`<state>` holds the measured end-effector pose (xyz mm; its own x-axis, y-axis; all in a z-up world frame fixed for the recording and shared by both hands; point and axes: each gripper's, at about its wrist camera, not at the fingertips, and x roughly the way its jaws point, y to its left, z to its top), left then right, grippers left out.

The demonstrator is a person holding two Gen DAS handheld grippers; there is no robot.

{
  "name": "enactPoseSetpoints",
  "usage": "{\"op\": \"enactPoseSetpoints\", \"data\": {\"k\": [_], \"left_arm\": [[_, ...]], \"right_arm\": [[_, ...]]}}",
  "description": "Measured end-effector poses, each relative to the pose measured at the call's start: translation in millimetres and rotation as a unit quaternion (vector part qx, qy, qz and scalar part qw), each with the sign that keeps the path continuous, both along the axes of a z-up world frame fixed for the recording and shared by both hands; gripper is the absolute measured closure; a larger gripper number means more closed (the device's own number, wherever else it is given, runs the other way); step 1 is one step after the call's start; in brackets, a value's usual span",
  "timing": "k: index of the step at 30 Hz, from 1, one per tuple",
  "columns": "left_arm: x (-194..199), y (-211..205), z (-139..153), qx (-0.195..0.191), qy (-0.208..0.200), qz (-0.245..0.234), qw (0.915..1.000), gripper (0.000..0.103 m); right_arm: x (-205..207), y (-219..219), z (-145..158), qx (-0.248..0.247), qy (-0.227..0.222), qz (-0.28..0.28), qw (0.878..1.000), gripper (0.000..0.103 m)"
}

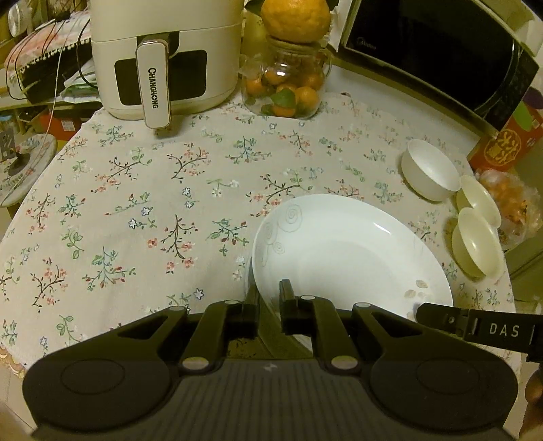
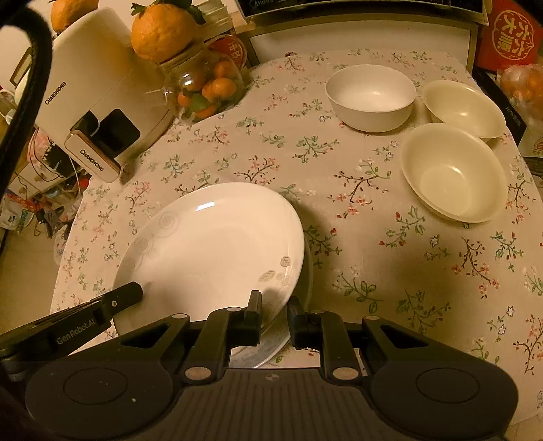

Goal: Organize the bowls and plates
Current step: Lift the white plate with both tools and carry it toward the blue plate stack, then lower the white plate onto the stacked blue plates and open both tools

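A white plate (image 1: 353, 251) with faint swirl marks is over the floral tablecloth, with what looks like a second plate's rim (image 2: 268, 352) under it. My left gripper (image 1: 269, 295) is shut on the plate's left rim. My right gripper (image 2: 275, 307) is shut on its near right rim (image 2: 220, 244). A white bowl (image 2: 371, 96) and two cream bowls (image 2: 454, 173) (image 2: 465, 108) stand at the far right of the table. They also show in the left wrist view, the white bowl (image 1: 429, 174) and a cream bowl (image 1: 476, 242).
A white Changhong air fryer (image 1: 163, 57) and a glass jar of oranges (image 1: 285, 88) stand at the back. A black microwave (image 1: 441, 51) is at the back right. A red box (image 2: 512, 30) and bagged oranges (image 2: 522, 84) sit at the right edge.
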<state>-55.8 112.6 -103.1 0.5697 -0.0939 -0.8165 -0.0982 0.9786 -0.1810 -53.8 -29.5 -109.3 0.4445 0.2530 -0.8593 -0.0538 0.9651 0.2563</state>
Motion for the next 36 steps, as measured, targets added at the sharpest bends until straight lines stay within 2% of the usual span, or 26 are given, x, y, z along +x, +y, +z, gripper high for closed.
{"op": "enactPoseSetpoints", "data": {"k": [20, 26, 36], "left_arm": [[-2, -4, -3, 0.029, 0.003, -0.009, 0.9995, 0.092], [-2, -6, -4, 0.037, 0.004, -0.012, 0.9992, 0.092], [-5, -18, -5, 0.078, -0.001, -0.023, 0.9967, 0.092]], "right_arm": [[0, 3, -5, -0.009, 0.003, 0.001, 1.0, 0.087], [-2, 9, -3, -0.027, -0.003, 0.003, 1.0, 0.087], [-3, 13, -2, -0.046, -0.006, 0.004, 0.999, 0.087]]}}
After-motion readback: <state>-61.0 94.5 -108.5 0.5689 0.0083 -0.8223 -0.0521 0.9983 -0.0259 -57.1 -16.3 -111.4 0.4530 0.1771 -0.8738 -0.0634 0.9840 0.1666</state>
